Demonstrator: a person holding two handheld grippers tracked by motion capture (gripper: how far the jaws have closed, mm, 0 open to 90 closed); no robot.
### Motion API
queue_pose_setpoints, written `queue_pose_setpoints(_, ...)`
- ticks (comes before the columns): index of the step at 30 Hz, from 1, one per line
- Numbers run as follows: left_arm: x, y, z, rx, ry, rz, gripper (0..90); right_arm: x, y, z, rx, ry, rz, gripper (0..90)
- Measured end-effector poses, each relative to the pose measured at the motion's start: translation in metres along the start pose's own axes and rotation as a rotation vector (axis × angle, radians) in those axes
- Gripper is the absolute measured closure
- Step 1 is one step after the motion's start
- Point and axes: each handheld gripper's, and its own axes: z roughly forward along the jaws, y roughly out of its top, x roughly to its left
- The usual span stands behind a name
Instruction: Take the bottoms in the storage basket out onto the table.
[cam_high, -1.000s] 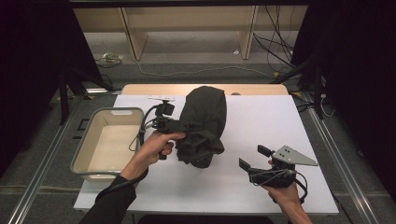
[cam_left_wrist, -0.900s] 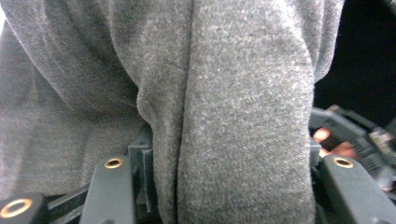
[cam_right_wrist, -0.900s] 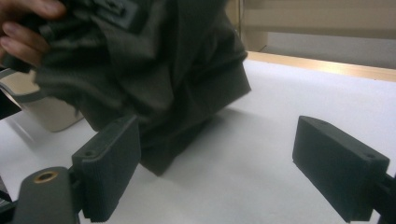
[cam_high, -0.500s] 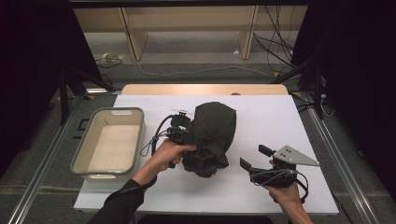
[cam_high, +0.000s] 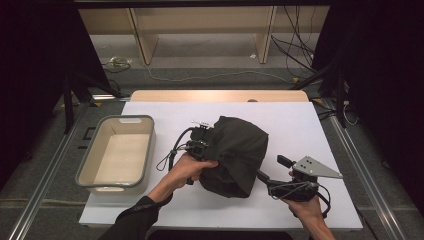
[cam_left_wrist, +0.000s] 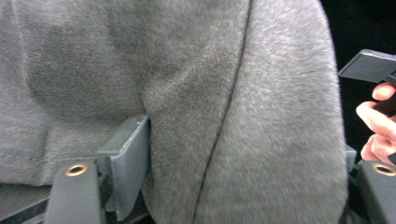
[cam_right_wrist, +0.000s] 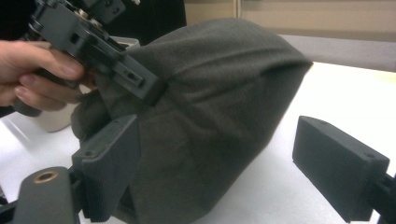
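Evidently the work was mid-way. My right gripper stood nearest, jaws wide apart and holding nothing, its tips at the near right edge of the dark cloth bag. Beyond it, my left gripper had just been opening; a fold of the bag sat between its jaws, though I could not tell whether the pads pressed it. The bag lay slumped mid-surface, soft, dark grey, seamed, bulging. The beige tub at left stood empty; I judged the bag's placing outstanding.
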Motion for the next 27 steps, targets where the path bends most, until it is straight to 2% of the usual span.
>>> queue_pose_setpoints(6,-0.008,0.003,-0.009,-0.016,-0.003,0.030,25.6,-0.001,0.000,0.000,0.002,-0.005,0.006,16.0)
queue_pose_setpoints(12,-0.007,0.002,-0.015,-0.010,-0.010,0.031,25.5,-0.002,0.000,-0.002,-0.004,-0.015,0.009,16.0)
queue_pose_setpoints(17,-0.007,0.004,-0.031,-0.033,-0.026,0.036,24.2,-0.004,0.001,-0.003,-0.007,-0.020,0.020,16.0)
queue_pose_setpoints(18,-0.007,0.006,-0.039,-0.057,-0.029,0.035,24.1,-0.004,0.000,-0.003,-0.005,-0.023,0.020,16.0)
queue_pose_setpoints(20,-0.006,0.007,-0.044,-0.067,-0.029,0.032,24.1,-0.005,0.000,-0.003,-0.007,-0.022,0.021,16.0)
queue_pose_setpoints(22,0.001,0.008,-0.053,-0.090,-0.008,0.024,23.8,-0.005,0.001,-0.003,-0.009,-0.023,0.019,16.0)
queue_pose_setpoints(23,0.001,0.008,-0.053,-0.090,-0.008,0.024,23.6,-0.005,0.001,-0.003,-0.009,-0.023,0.019,16.0)
queue_pose_setpoints(25,0.005,0.007,-0.058,-0.100,0.032,0.028,23.6,-0.005,0.000,-0.003,-0.007,-0.024,0.020,16.0)
queue_pose_setpoints(27,0.010,0.006,-0.062,-0.109,0.047,0.021,23.2,-0.005,0.001,-0.003,-0.008,-0.023,0.020,16.0)
